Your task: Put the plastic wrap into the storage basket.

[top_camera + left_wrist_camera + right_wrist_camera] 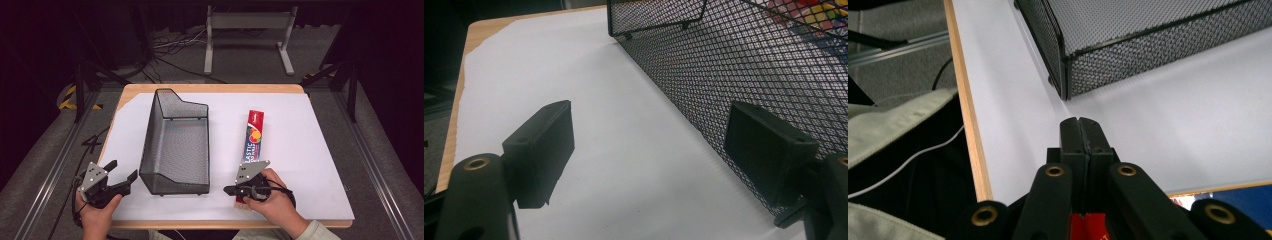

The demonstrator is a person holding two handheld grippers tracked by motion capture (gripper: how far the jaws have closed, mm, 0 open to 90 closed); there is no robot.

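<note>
A black wire-mesh basket [152, 135] stands left of centre on the white sheet [310, 150]. A long red and blue plastic wrap box [254, 135] lies to its right, pointing away from me. My left gripper [124, 169] hovers open at the basket's near left corner; in the left gripper view its jaws [649, 150] are wide apart, the right pad close against the mesh wall [724, 60]. My right gripper [227, 190] is shut with nothing between its jaws. It sits over the box's near end and points left toward the basket's corner [1063, 75]. Red box print [1088, 225] shows beneath the gripper [1081, 122].
The wooden table edge [970, 140] runs close along the near side. A pale sleeve [893, 125] and a white cable lie beyond it. A grey metal stand [247, 30] and floor cables sit behind the table.
</note>
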